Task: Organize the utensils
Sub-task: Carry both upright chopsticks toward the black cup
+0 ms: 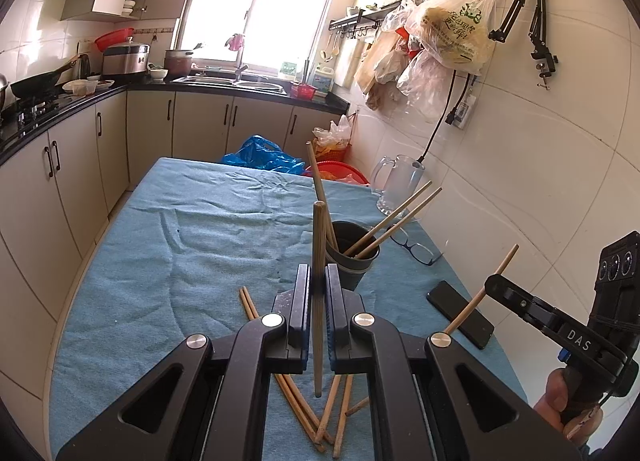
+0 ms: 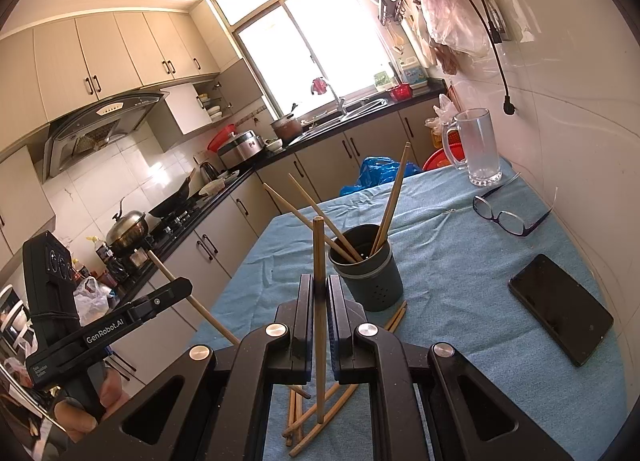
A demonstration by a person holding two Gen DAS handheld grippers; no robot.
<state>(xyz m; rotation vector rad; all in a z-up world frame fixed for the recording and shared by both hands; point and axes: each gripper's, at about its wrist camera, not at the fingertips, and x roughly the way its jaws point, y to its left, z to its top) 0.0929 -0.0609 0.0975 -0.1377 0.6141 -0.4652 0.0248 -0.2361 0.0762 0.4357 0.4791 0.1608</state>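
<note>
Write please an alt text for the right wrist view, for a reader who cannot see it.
The right gripper is shut on one upright chopstick above a blue tablecloth, just before a dark holder with three chopsticks inside. More chopsticks lie loose below; the left gripper holds another chopstick at the left.

Both grippers are chunky black plastic with silver round bolts and blue-edged pads. Left gripper (image 2: 168, 293), lower left of frame, says "GenRobot.AI"; right gripper (image 1: 492, 285), lower right, says "DAS".

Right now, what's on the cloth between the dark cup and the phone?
Nothing: in the right wrist view the blue cloth lies bare between the dark cup and the phone. The glasses sit farther back.
</note>
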